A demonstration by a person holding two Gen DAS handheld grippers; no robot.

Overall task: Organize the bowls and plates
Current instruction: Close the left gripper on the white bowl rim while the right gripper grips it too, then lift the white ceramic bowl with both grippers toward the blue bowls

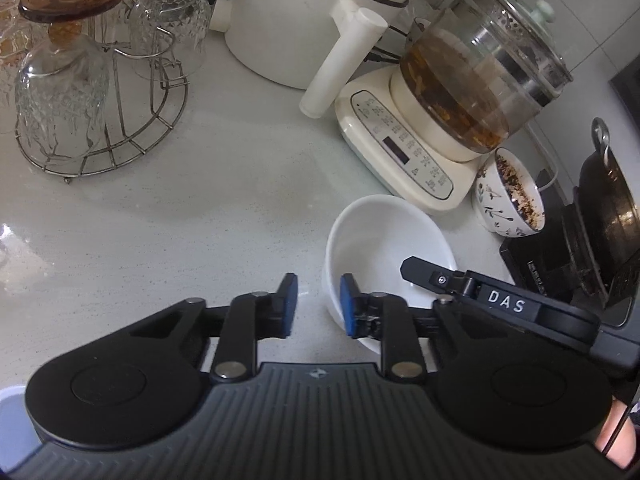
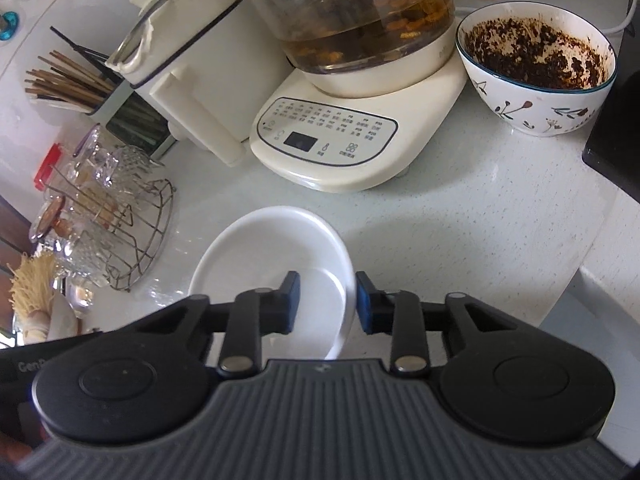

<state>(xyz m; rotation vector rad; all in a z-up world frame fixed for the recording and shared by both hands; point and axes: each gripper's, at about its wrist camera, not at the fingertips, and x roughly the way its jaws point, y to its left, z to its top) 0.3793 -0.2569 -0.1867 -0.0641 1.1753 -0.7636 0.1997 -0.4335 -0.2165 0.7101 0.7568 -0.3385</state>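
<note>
Both tongs straddle the rim of the white bowl (image 1: 384, 236) on the bench (image 1: 200, 200): left tongs (image 1: 319, 306) at its near-left edge, right tongs (image 2: 328, 303) opposite, jaws narrow, seemingly pinching the wall. Glazed ceramic looks stiff, slippery and breakable; the rim suits. Only the right view shows the chopsticks (image 2: 68, 80).

From the white bowl (image 2: 272, 256), open pale counter (image 1: 224, 200) runs toward 9 and 10 o'clock as far as the wire glass rack (image 1: 108, 120). At 12 o'clock the cream kettle base (image 2: 332, 148) stands just beside the bowl's rim, the white pot (image 1: 304, 20) behind it. At 1 o'clock sits the patterned bowl (image 2: 540, 76); a black appliance (image 2: 612, 152) closes off 2 o'clock, leaving 1 bare strip of counter between them.
</note>
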